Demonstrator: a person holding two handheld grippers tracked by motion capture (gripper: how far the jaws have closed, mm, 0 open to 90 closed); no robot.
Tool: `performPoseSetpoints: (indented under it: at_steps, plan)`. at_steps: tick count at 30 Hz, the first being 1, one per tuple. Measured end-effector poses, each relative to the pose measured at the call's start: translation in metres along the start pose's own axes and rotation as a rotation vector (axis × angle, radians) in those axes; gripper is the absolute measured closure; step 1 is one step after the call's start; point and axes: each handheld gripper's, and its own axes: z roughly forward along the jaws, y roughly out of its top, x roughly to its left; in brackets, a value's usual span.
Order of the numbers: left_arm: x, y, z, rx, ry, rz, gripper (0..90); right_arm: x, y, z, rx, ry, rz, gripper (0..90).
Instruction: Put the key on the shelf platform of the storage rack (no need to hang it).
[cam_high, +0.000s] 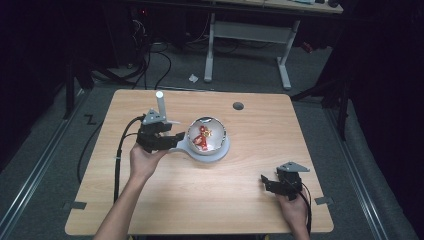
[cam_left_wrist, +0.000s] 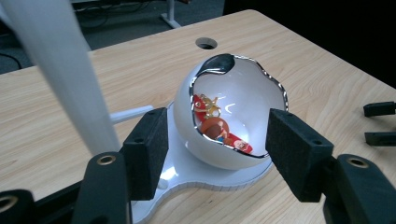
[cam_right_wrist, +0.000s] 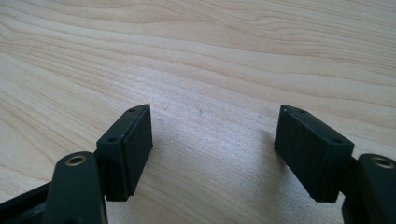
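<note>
Spread wide, left gripper (cam_left_wrist: 217, 140) frames the white eggshell bowl (cam_left_wrist: 247, 100) at centre, red-orange toys (cam_left_wrist: 215, 123) inside; right gripper (cam_right_wrist: 212, 149) gapes empty.

white post (cam_left_wrist: 60, 74) blurred and cut off at top, figure (cam_left_wrist: 217, 123) perhaps a toy, half hidden in shell (cam_left_wrist: 243, 100)

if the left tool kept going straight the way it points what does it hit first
Most likely the white egg-shaped shell holding a red and gold figure. It sits on its white base dead ahead between the left tool's open jaws, though depth is hard to judge.
</note>
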Motion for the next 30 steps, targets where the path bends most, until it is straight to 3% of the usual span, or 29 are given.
performPoseSetpoints:
  at_steps: [1, 4, 7, 21, 25, 30]
  plan:
    - [0.000, 0.002, -0.001, -0.002, 0.006, -0.017, 39.4, 0.000, 0.000, 0.000, 0.001, 0.000, 0.000, 28.1]
    - [0.000, 0.006, -0.008, -0.003, -0.007, -0.010, 38.9, 0.000, 0.000, 0.000, 0.000, 0.000, -0.001, 28.0]
    - [0.000, 0.011, -0.014, -0.016, -0.001, -0.034, 38.5, 0.000, 0.000, 0.000, 0.000, 0.000, -0.001, 28.0]
    - [0.026, 0.035, -0.039, -0.073, 0.006, -0.093, 37.6, 0.000, 0.000, 0.000, 0.000, 0.000, -0.001, 28.0]
    - [0.031, 0.043, -0.048, -0.097, -0.010, -0.108, 37.5, 0.000, 0.000, 0.000, 0.000, 0.000, -0.001, 28.0]
    - [0.036, 0.047, -0.053, -0.108, -0.003, -0.102, 37.2, 0.000, 0.000, 0.000, 0.000, 0.000, -0.001, 28.0]
